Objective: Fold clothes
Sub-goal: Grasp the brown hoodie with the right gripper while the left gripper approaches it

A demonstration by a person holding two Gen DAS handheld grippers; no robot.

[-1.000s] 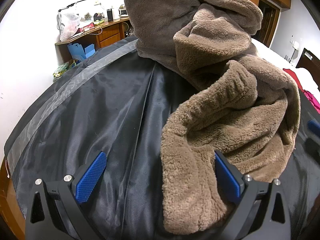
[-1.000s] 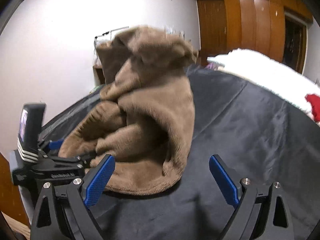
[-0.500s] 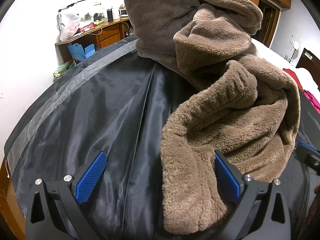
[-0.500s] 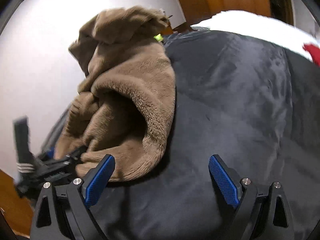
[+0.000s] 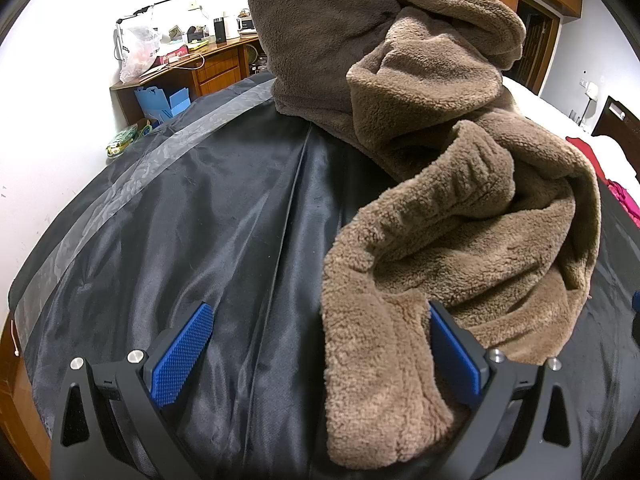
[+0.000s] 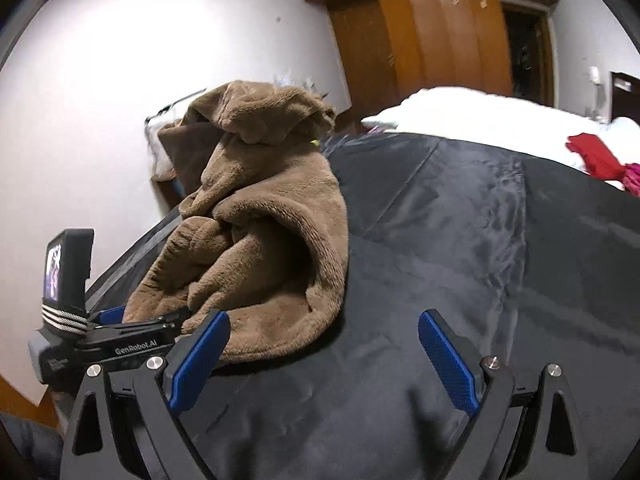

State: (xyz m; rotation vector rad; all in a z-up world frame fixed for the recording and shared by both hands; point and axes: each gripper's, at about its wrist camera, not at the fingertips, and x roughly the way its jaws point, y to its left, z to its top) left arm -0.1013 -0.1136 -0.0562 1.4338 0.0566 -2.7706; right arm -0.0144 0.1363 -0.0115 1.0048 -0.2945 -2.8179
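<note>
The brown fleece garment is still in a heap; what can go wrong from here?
1. The left gripper is open with only an edge of the brown fleece garment between its fingers, so a shallow pinch may slip.
2. The heap is bunched, so one grip may catch several layers.
3. The right gripper is open over the bare black sheet and could pinch it.

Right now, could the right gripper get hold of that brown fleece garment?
Probably yes: the right gripper is open, the brown fleece garment's hem lies beside its left finger on the black sheet, nothing between.
</note>
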